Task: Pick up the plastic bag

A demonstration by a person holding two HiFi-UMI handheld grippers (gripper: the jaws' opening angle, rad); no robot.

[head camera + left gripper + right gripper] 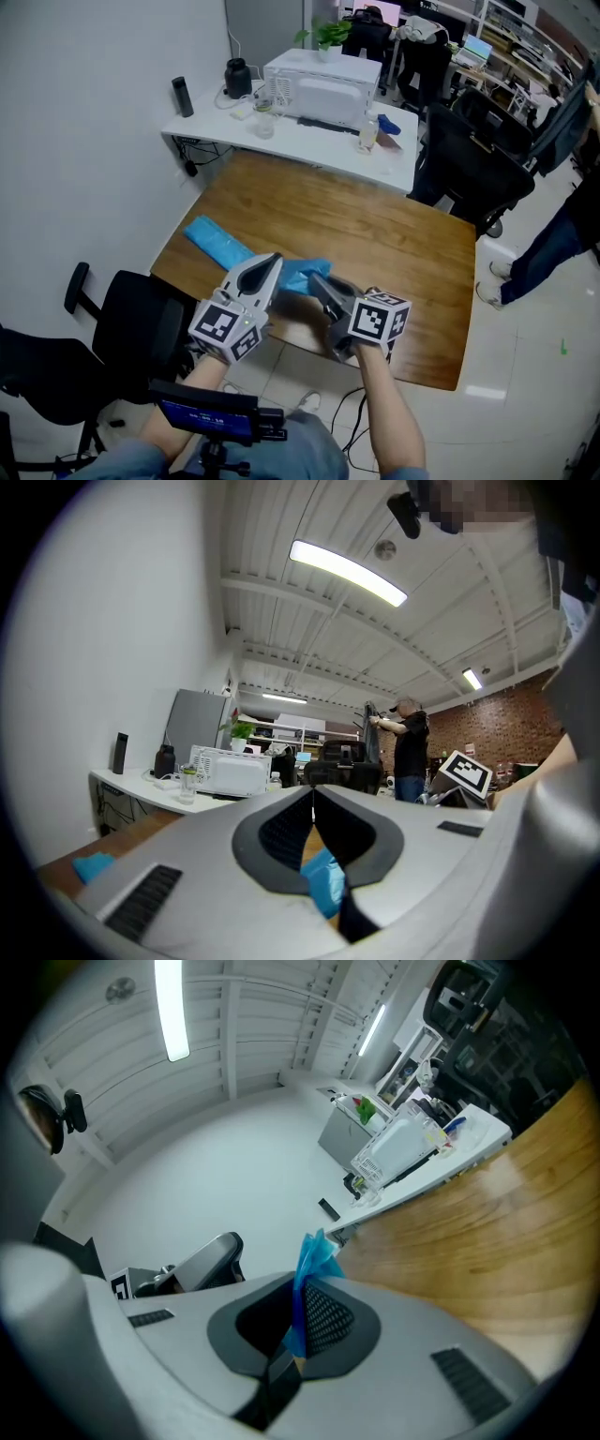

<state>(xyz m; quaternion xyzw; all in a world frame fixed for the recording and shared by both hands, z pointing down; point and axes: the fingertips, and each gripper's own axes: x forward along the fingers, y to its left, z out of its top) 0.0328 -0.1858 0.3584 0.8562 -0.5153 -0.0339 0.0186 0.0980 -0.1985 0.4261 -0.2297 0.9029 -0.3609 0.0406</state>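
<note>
Two hand-held grippers meet low over the near edge of a wooden table [375, 234]. At left, the left gripper [277, 260] points away from the person and slightly right, roughly level. Its jaws are closed tip to tip, and its own view [312, 791] shows a patch of blue through the gap behind the tips. Whether it pinches that blue cannot be told. The blue plastic bag [217, 243] lies flat on the table from the left edge, runs under this gripper and bunches up between the two tools. At right, the right gripper [316, 279] points left toward the other. Its jaws are clamped on a fold of the bag [314, 1258], which sticks up past the tips [298, 1290]. The right forearm [392, 417] reaches up from the bottom edge
</note>
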